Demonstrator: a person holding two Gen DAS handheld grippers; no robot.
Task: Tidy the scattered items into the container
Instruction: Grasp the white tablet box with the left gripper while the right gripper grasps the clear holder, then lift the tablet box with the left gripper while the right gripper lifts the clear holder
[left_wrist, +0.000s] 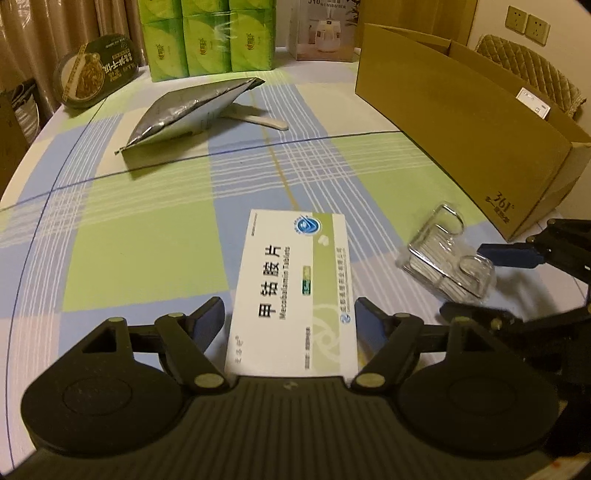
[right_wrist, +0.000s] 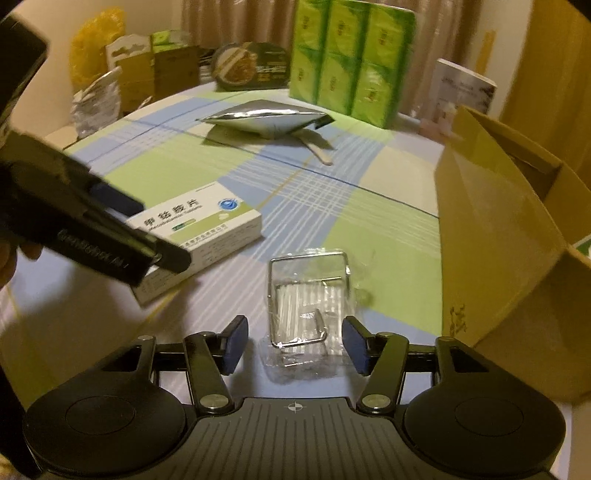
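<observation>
A white medicine box (left_wrist: 295, 288) lies flat on the checked tablecloth, and my left gripper (left_wrist: 290, 317) stands open astride it, one pad close to each long side. From the right wrist view the left gripper (right_wrist: 147, 230) reaches over this box (right_wrist: 207, 221). A clear plastic case (right_wrist: 306, 299) of thin white sticks lies between the pads of my open right gripper (right_wrist: 295, 347). The left wrist view shows the case (left_wrist: 447, 254) with the right gripper (left_wrist: 491, 284) around it. The open cardboard box (left_wrist: 461, 129) (right_wrist: 498, 240) stands at the right. A silver foil pouch (left_wrist: 184, 110) (right_wrist: 258, 118) rests on a wooden spoon (left_wrist: 258, 120).
Green tissue packs (left_wrist: 210, 37), a round dark tin (left_wrist: 96, 70) and a humidifier carton (left_wrist: 325, 29) line the table's far edge. A quilted chair back (left_wrist: 528, 66) stands behind the cardboard box. Bags and cartons (right_wrist: 140, 74) sit beyond the far left edge.
</observation>
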